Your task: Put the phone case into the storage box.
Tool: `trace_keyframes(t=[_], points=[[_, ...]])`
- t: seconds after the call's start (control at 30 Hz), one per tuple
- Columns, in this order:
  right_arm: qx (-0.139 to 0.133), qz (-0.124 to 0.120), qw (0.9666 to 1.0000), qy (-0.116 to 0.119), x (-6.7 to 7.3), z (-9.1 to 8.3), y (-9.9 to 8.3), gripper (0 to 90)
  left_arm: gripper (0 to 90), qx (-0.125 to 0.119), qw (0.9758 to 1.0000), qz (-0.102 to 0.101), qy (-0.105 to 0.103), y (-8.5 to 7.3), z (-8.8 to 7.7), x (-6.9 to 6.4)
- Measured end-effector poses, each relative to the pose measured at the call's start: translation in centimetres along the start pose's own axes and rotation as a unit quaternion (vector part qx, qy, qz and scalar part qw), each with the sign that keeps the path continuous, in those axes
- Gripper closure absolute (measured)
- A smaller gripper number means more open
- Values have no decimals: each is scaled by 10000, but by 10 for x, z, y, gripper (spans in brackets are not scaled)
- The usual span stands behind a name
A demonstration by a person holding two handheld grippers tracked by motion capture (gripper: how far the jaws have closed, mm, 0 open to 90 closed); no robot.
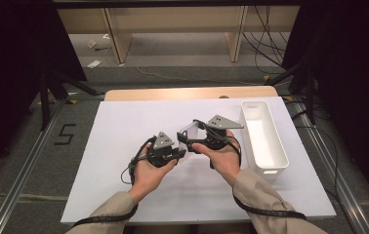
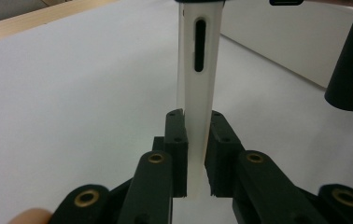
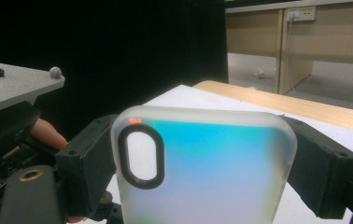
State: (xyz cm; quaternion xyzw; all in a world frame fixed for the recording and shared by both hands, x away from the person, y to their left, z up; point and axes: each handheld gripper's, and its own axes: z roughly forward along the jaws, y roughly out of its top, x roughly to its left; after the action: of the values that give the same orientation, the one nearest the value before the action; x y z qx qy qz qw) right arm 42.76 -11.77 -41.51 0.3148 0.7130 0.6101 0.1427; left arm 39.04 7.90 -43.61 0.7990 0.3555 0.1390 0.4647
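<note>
Jaws of the left gripper (image 2: 196,154) pinch the thin edge of a phone case (image 3: 202,172), frosted white with an oval camera cutout. Right gripper (image 3: 202,163) jaws span its width, touching both sides. Right of them sits a white bin (image 1: 263,139), empty.

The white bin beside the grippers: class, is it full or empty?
Empty: the high view shows the white bin's bare white floor, with nothing lying inside.
</note>
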Motion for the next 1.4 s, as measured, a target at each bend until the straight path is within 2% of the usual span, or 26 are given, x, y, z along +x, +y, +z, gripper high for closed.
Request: trace_keyframes(t=[0.1,0.2,0.3,0.33,0.47,0.57,0.73,0.83,1.13,1.4], points=[[-38,30,10000,11,0,-1,1,183,776,-55,9999,76,-53,1,0,0],[-68,28,10000,33,0,-2,3,183,706,-110,9998,106,-138,1,0,0],[-74,-26,10000,4,0,-4,6,183,580,-158,9996,94,-235,0,-1,2],[-82,-25,10000,2,-1,-5,6,183,494,-159,9993,81,-314,0,-2,3],[-134,-3,9999,-23,-3,-9,9,183,256,-247,9990,252,-262,0,-9,7],[-165,-2,9998,-74,-6,-14,11,183,147,-312,9985,282,-348,1,-16,12],[-193,17,9997,-170,-12,-21,13,183,42,-329,9977,439,-390,-2,-27,19],[-227,19,9995,-202,-15,-23,15,183,0,-304,9975,488,-405,-4,-33,23],[-298,8,9991,-294,-20,-29,19,183,0,-350,9973,559,-310,-9,-46,36],[-311,28,9989,-340,-24,-32,21,183,0,-370,9975,565,-205,-13,-51,43]])
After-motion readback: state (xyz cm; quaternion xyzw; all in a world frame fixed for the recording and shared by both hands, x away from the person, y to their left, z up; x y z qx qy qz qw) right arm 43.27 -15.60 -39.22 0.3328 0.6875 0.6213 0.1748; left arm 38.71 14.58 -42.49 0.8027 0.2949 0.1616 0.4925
